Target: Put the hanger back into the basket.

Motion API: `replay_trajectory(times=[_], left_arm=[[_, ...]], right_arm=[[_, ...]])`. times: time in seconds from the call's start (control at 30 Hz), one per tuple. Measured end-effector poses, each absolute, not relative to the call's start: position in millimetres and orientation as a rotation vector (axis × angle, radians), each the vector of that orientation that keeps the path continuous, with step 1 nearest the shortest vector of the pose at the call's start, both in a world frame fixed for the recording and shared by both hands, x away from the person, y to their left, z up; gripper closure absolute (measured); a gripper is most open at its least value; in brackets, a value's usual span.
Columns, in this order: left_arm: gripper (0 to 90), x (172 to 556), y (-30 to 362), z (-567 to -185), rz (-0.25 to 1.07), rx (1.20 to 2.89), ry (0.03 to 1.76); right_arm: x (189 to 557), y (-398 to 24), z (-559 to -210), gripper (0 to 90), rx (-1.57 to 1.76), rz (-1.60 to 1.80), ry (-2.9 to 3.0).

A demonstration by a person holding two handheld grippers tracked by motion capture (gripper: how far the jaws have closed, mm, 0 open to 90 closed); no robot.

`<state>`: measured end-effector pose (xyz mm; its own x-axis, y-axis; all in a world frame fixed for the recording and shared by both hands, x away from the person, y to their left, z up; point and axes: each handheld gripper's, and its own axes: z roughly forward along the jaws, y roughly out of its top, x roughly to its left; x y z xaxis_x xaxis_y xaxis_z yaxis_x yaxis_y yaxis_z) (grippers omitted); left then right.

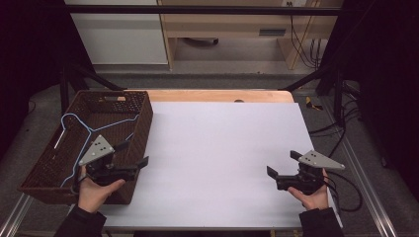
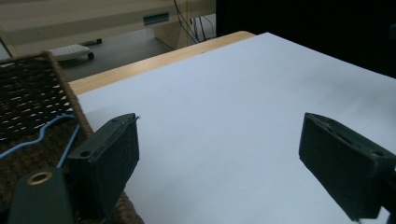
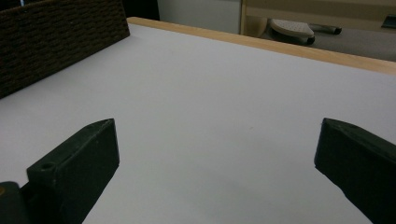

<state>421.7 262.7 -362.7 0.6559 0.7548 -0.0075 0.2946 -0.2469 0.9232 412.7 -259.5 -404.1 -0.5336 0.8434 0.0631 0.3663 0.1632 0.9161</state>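
At nine o'clock a wicker basket (image 1: pixel 89 143) is sitting on the surface (image 1: pixel 217 158), a blue hanger (image 1: pixel 81 136) lying inside it. The left tool (image 1: pixel 133 154) is hovering at its near corner, jaws apart, holding nothing. At four o'clock the right tool (image 1: pixel 282 164) is waiting, also gaping and unloaded. Nothing is looking started yet.

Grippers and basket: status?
Left gripper open at basket edge, jaws empty. Right gripper open over white sheet, empty. Blue hanger lies in basket, untouched. Nothing in the way.
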Motion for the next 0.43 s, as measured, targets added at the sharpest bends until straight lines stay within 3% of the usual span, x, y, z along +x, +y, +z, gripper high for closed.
replay_trajectory(times=[0.43], left_arm=[[9.6,416.5,247.0,-375.6,0.546,1.849,0.821]], right_arm=[[411.3,-260.2,-403.5,0.4,1.144,1.360,1.965]])
